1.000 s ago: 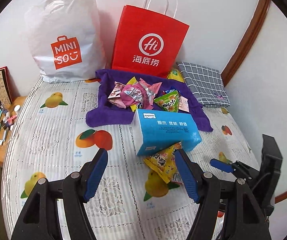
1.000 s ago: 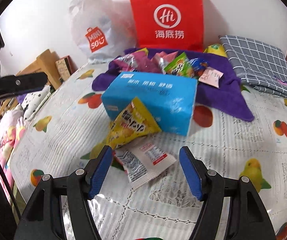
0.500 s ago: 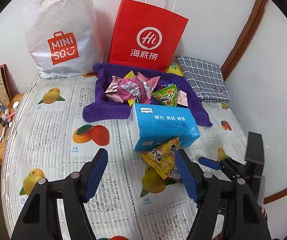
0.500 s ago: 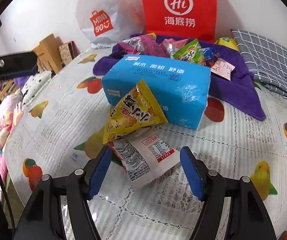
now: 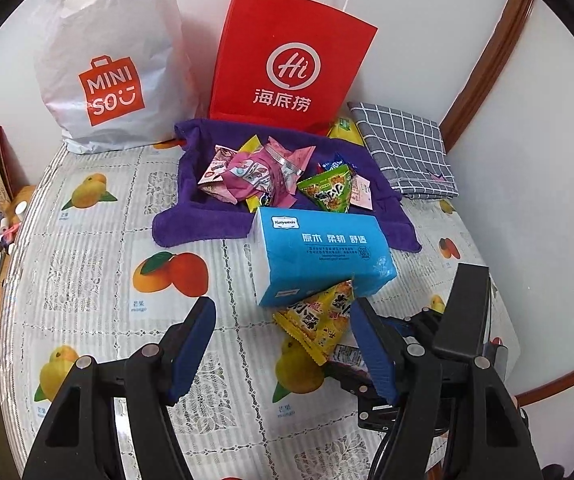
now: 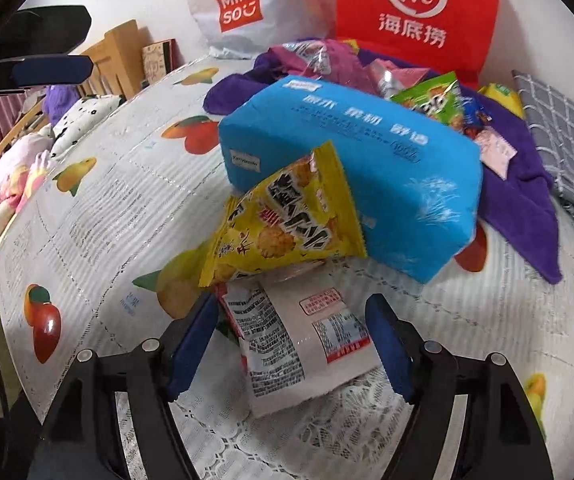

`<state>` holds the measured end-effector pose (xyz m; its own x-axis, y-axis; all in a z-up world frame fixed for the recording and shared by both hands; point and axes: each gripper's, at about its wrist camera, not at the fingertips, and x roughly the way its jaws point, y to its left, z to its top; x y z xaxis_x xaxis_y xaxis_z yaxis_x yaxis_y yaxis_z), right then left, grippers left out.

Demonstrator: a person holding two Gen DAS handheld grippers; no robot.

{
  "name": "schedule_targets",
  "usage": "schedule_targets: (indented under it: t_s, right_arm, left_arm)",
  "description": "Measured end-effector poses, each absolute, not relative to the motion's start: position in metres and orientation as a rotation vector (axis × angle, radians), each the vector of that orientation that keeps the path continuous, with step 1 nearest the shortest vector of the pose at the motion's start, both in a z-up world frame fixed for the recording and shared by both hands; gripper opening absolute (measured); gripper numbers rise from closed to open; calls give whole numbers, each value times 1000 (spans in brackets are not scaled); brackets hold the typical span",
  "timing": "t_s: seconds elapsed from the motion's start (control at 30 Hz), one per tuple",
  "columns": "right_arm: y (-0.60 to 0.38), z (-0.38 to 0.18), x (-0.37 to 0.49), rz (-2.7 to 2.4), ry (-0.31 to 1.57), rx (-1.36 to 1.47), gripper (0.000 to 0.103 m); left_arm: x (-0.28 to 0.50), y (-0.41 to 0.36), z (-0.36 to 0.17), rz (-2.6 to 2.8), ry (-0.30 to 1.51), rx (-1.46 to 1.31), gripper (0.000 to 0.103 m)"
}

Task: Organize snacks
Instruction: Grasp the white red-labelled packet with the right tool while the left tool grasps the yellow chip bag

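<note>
Straddling white snack packet (image 6: 303, 332) on fruit-print bed cover (image 6: 99, 216) with right gripper (image 6: 291, 344), jaws wide apart, nothing held. Yellow snack bag (image 6: 287, 224) overlapping packet's far end, leaning on blue tissue pack (image 6: 367, 160). Left gripper (image 5: 283, 348) equally wide open, empty, above cover. More snacks heaped on purple towel (image 5: 203, 224).

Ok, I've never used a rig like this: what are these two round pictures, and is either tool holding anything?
Each picture comes from a fisheye camera on a hand-held two-finger tool, looking along its blue fingers. The left tool is open and holds nothing. The right tool is open around a white snack packet, not gripping it. On the fruit-print tablecloth lie a yellow snack bag leaning on a blue tissue pack, and more snacks on a purple towel. Behind stand a red paper bag and a white plastic bag.
</note>
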<state>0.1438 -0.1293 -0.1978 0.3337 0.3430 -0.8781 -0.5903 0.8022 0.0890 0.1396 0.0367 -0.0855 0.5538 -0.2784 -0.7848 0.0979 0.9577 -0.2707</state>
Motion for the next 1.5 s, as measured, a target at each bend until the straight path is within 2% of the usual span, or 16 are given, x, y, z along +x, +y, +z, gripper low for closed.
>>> schedule_targets:
  t_s: [0.17,0.2,0.23,0.27,0.37,0.97,1.27,1.5]
  right_arm:
    - [-129,-202,133,628,1042,-273,75]
    - [-129,-202,132,621,1035,-265,73]
    - [-131,-202,131,611,1023,-254,66]
    - [-132,-201,130,608,1016,-242,63]
    - [-138,-200,128,605,1012,-204,59]
    - [-207,-177,82,464,1013,-51,57]
    - [-279,-177,92,217,976,55,57]
    - [-289,-184,100,175,959,83,57]
  left_arm:
    - [141,40,-93,-226,970,-220,68]
    - [141,39,-94,-226,974,-222,68]
    - [142,39,-97,-224,981,-224,68]
    - [142,39,-99,-223,986,-224,68]
    - [144,36,-108,-230,998,-225,68]
    - [157,-22,-162,-310,1084,-127,66]
    - [162,-59,-171,-390,1071,-43,66]
    - [164,-68,-186,-373,1085,7,66]
